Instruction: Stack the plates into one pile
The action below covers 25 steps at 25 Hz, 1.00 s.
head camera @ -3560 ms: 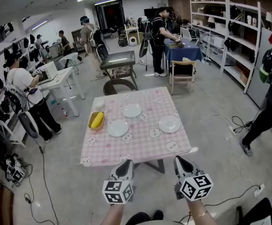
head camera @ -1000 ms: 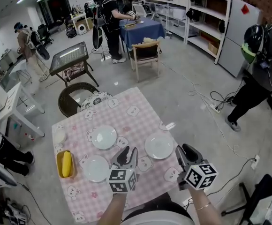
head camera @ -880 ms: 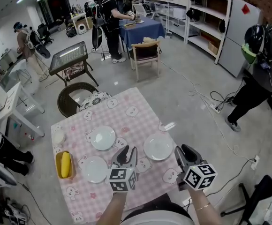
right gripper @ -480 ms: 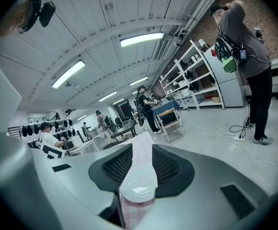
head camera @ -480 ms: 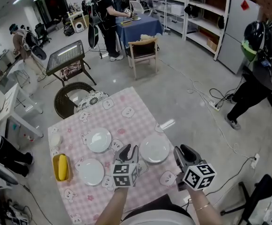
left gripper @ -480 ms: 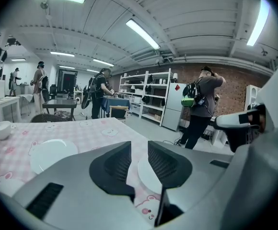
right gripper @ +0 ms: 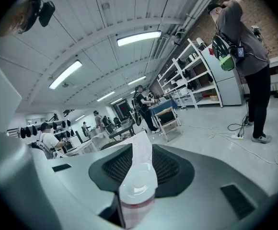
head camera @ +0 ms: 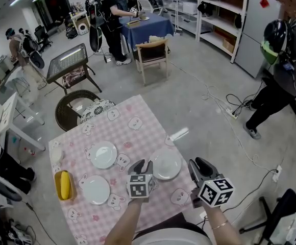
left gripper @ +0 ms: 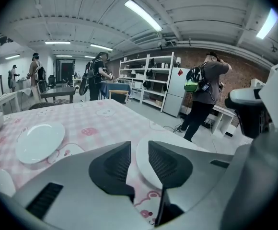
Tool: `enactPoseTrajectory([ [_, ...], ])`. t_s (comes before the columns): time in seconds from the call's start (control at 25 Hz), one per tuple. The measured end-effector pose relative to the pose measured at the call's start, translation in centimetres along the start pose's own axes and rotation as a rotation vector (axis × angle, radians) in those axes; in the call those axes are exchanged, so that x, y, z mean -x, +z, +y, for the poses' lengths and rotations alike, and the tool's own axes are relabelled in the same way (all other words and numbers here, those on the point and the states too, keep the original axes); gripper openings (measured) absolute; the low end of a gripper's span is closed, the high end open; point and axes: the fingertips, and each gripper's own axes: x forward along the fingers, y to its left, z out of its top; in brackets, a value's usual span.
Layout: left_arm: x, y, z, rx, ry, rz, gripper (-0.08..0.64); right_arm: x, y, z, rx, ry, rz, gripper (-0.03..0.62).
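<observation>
A: The left gripper [head camera: 142,165]?
B: Unclenched, jaws just opening; the white plate's [head camera: 167,165] left rim is showing in the gap, unpinched.
A: The right gripper [head camera: 198,166]?
B: Released, empty, hovering right of that plate. The far plate [head camera: 103,154] and the near plate [head camera: 96,189] are lying left of it, with checked cloth [head camera: 132,131] between.

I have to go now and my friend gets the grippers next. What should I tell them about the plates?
The left gripper is open and its jaws have just been opening. It sits at the rim of the right plate; the rim shows in the gap but is not gripped.
The right gripper is open and empty, by the near right edge of the table, pointing at that same plate.
The right plate, middle plate and left plate all lie apart on the table.
Done: nothing is stacked yet.
Left: probably grip the right plate, set it on another, then add the third.
</observation>
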Motion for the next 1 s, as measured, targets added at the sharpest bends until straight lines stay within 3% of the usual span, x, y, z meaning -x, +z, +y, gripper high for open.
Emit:
enactPoseTrajectory([
  [0.52,-3.0,-3.0,-0.2,0.016,0.013,0.202,0.138,-1.0,0.0,-0.2,-0.003,0.016,0.022,0.117],
  [0.76,-3.1,-3.0,-0.6,0.016,-0.001,0.213,0.121,-1.8,-1.3,-0.5,0.013,0.023,0.062,0.117],
  [1.0,-3.2,-3.0,-0.5,0.013,-0.003,0.211,0.121,-4.6,-5.4,-1.6,0.096,-0.009,0.215,0.117],
])
